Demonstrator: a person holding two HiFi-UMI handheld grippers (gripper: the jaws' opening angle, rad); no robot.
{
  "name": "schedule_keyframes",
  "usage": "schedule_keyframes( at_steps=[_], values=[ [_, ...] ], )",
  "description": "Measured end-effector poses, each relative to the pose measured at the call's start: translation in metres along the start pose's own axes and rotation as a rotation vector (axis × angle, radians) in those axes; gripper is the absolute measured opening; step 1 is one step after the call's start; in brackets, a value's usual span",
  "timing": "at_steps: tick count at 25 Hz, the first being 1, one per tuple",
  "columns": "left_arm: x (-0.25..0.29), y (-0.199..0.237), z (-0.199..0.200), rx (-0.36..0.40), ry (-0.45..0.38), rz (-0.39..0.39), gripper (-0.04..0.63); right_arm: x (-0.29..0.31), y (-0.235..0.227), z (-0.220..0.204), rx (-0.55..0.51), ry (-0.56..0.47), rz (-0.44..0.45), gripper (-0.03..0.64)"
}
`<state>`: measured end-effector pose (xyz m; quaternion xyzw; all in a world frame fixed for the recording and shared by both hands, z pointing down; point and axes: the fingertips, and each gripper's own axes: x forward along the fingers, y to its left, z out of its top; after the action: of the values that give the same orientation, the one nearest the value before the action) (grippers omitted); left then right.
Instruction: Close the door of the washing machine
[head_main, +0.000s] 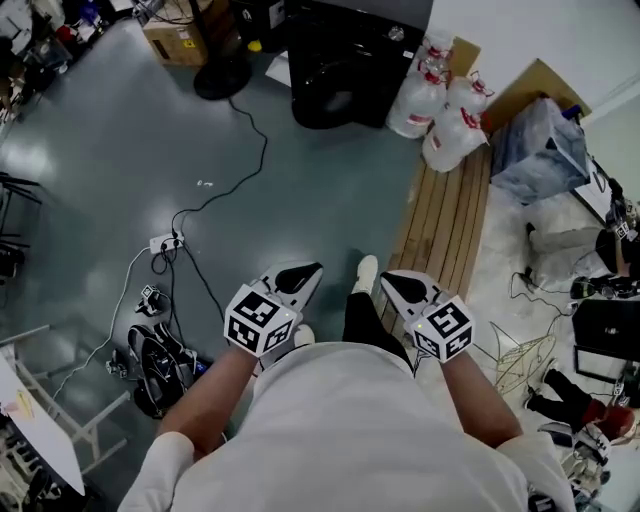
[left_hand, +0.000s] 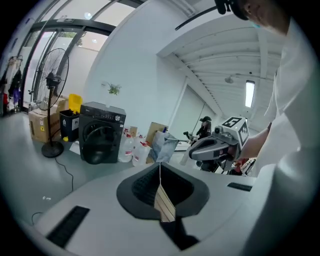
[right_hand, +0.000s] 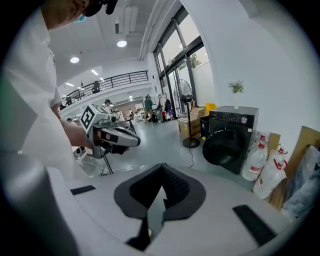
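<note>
Evidently left gripper (head_main: 303, 274) and right gripper (head_main: 396, 284) both have jaws together, gripping nothing.

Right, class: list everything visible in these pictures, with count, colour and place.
front-loading washing machine: one, black, against far wall, door open
plastic water bottles: several, clear with red caps, right of machine
pedestal fan: one, black, left of machine
cardboard box: one, brown, left of fan
slatted wooden board: one, pale, on floor below bottles
power strip: one, white, on grey floor
left tool: one, grey and black, shut, empty
right tool: one, grey and black, shut, empty
</note>
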<state>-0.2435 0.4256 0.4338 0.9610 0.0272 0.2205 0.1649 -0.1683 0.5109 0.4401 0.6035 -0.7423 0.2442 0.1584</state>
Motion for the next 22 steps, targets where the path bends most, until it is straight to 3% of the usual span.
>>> schedule_keyframes(
  at_steps=[14,22],
  values=[
    [0.161,0.082,0.137,-0.052,-0.026,0.209,0.021,0.050,-0.215,0.082,-0.104,-0.006,0.204,0.055],
    [0.189,0.125,0.171,-0.093,-0.044,0.247,0.021,0.104,-0.273,0.113,-0.178,0.012,0.248,0.057]
  ],
)
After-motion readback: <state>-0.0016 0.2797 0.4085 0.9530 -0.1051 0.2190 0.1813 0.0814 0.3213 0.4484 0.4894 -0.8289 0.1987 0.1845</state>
